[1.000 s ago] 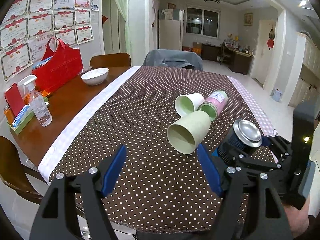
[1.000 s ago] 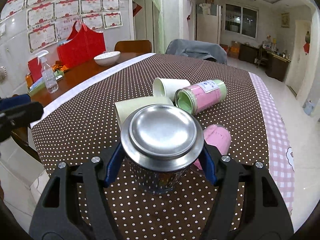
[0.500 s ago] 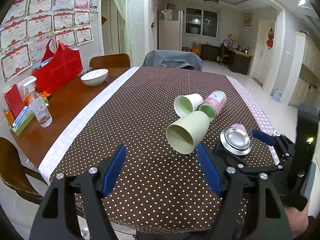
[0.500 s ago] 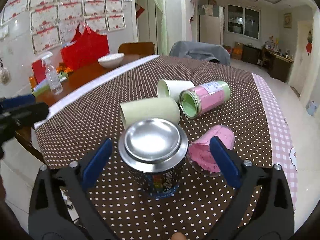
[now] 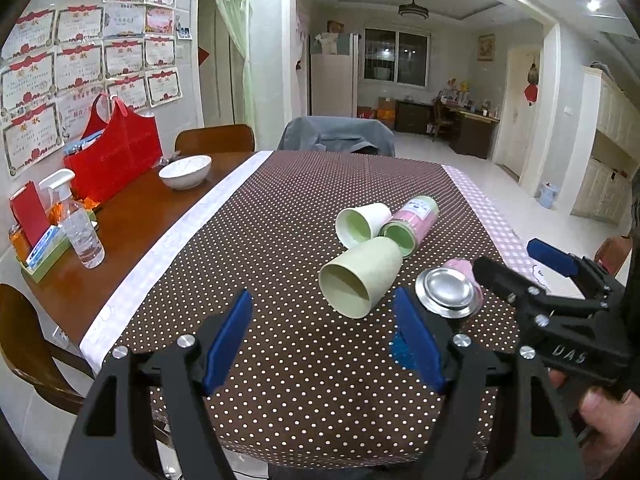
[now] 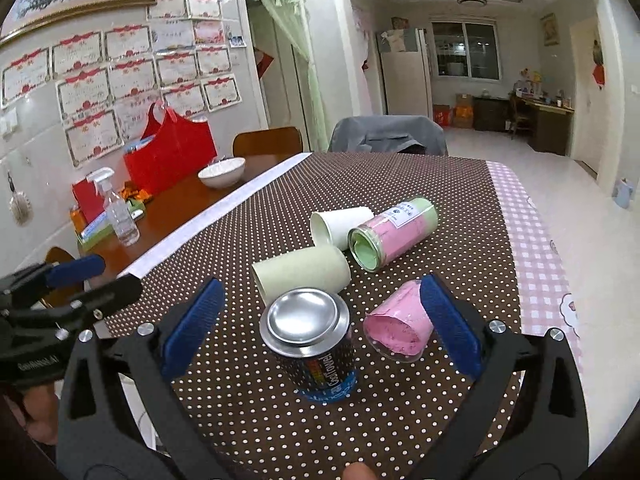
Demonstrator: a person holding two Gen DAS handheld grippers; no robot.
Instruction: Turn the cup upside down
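Note:
A dark printed metal cup (image 6: 313,348) stands upside down on the dotted tablecloth, its shiny base up; in the left wrist view its base (image 5: 445,291) shows behind my left gripper's right finger. My right gripper (image 6: 320,330) is open, its blue pads wide on either side of the cup and not touching it. A pale green cup (image 5: 360,276) lies on its side just beyond my open left gripper (image 5: 326,338). A white cup (image 5: 362,224), a pink-and-green cup (image 6: 390,232) and a pink cup (image 6: 400,326) also lie on their sides.
The brown dotted cloth (image 5: 280,216) covers a wooden table (image 5: 132,220). At the left stand a spray bottle (image 5: 78,226), a red bag (image 5: 116,156) and a white bowl (image 5: 185,171). Chairs (image 5: 336,134) stand at the far end. A hand (image 5: 608,424) holds the right gripper.
My right gripper set the metal cup down upside down, let go, opened wide and drew back. The left gripper has stayed put and open.

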